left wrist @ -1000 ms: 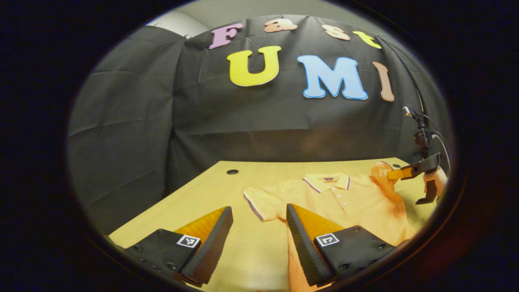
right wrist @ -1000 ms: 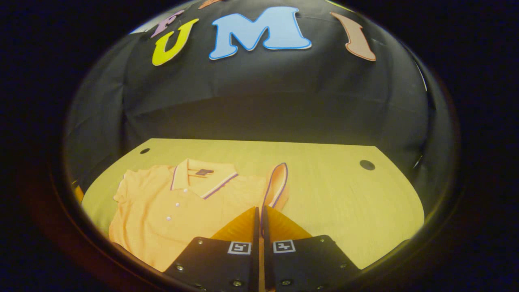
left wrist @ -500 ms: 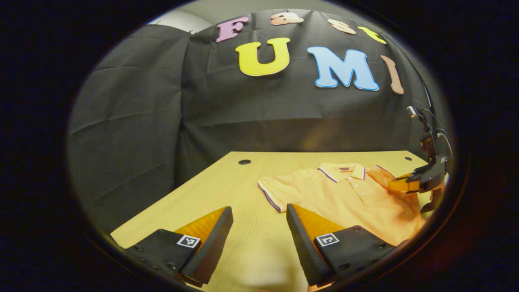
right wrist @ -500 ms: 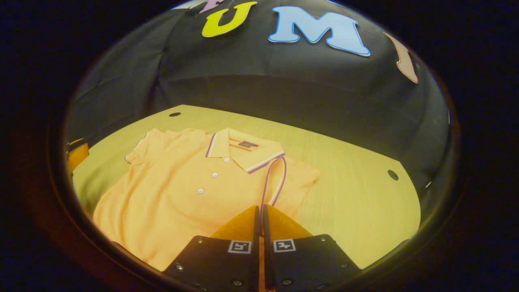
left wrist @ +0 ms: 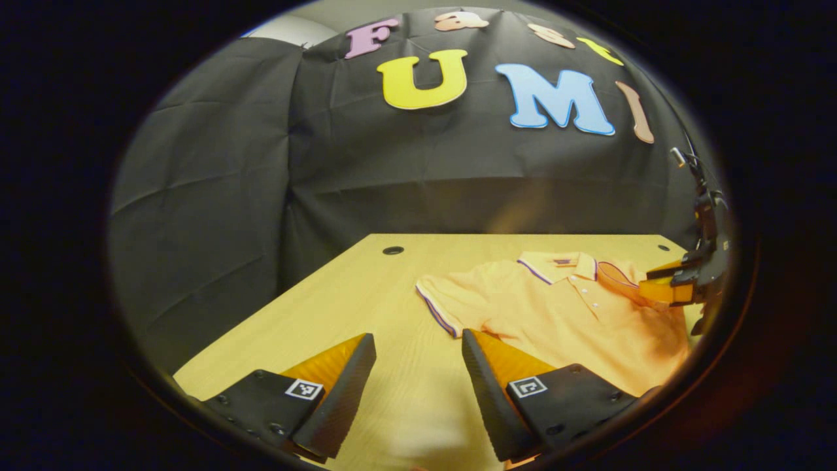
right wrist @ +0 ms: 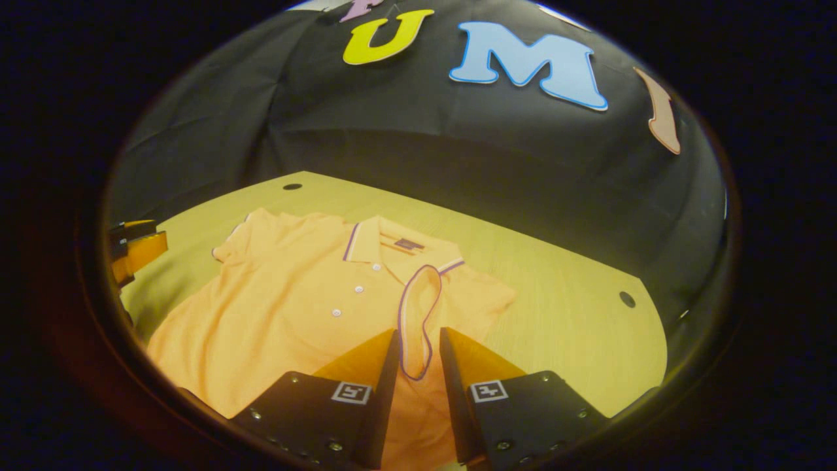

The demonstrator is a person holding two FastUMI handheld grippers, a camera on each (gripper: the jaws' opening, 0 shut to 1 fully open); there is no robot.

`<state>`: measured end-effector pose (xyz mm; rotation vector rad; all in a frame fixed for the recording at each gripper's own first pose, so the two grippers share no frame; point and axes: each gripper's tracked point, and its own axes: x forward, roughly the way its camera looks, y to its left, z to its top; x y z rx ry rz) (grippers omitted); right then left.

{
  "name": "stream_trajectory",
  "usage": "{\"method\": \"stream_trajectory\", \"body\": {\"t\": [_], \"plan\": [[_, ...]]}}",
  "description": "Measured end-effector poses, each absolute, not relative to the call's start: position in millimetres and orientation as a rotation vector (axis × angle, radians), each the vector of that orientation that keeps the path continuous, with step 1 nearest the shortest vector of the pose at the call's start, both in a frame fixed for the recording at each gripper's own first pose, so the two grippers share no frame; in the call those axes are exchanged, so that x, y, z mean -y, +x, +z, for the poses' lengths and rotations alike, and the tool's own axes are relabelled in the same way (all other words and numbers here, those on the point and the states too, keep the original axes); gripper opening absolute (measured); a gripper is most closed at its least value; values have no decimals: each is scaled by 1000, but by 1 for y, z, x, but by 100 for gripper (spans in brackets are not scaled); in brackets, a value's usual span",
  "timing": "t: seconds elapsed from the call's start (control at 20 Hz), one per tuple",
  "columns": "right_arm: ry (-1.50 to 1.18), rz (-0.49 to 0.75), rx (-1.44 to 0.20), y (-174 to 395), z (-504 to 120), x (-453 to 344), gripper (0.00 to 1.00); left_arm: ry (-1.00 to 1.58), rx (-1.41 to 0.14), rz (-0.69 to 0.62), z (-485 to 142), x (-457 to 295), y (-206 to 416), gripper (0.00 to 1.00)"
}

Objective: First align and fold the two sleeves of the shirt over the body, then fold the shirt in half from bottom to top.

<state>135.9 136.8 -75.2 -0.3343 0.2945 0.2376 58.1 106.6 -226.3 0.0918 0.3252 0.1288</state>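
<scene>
- The orange polo shirt [right wrist: 307,307] is lying face up on the wooden table [right wrist: 562,307], collar toward the booth wall, buttons showing.
- In the right gripper view, the right gripper [right wrist: 418,356] is sitting at 6 o'clock with its fingers parted a little, and the folded sleeve cuff [right wrist: 415,320] is lying in the gap between them; the fingers look to be clear of the cloth, so I judge the sleeve released rather than grasped.
- That sleeve is resting over the shirt's body, just beside the collar [right wrist: 399,245].
- In the left gripper view, the left gripper [left wrist: 418,366] is hovering at 6 o'clock over bare table with its fingers spread wide, grasping nothing.
- The other sleeve [left wrist: 444,304] is lying flat and unfolded, pointing out at about 9 o'clock from the shirt's body, near the left gripper's far fingertip.
- The step in hand appears to be the sleeve folding, with one sleeve laid over and one not yet done.
- The next move is likely calling for the left gripper to go forward toward 1 o'clock, pinch the striped cuff edge, and carry it across the body to line up with the first sleeve.
</scene>
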Motion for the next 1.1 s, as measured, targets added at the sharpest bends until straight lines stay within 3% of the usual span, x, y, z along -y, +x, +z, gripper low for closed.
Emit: {"method": "stream_trajectory", "body": {"t": [0.15,0.25,0.4,0.45,0.5,0.65,0.7,0.75,0.9,1.0,1.05,1.1], "plan": [[-348,248,-263,126,-64,-140,41,186,-344,99,-229,-98,91,85],[-368,255,-249,120,-61,-140,41,236,-359,95,-234,-95,119,94],[-388,254,-230,114,-58,-136,41,275,-432,74,-263,-92,150,90],[-392,249,-222,109,-54,-133,41,281,-460,69,-273,-93,155,96],[-397,245,-217,105,-52,-128,41,293,-486,72,-282,-96,160,90],[-399,238,-205,103,-49,-121,41,328,-502,66,-286,-95,170,90],[-398,233,-202,102,-48,-119,41,350,-528,59,-290,-94,172,97],[-396,229,-200,102,-48,-117,41,366,-525,53,-289,-94,175,90],[-380,231,-197,100,-51,-115,41,374,-543,14,-290,-86,178,90],[-376,224,-189,100,-51,-112,41,344,-566,-49,-298,-72,178,77],[-375,221,-182,100,-49,-111,41,343,-572,-47,-299,-71,180,44],[-371,219,-176,98,-49,-110,41,343,-573,-40,-299,-71,182,36]]}}
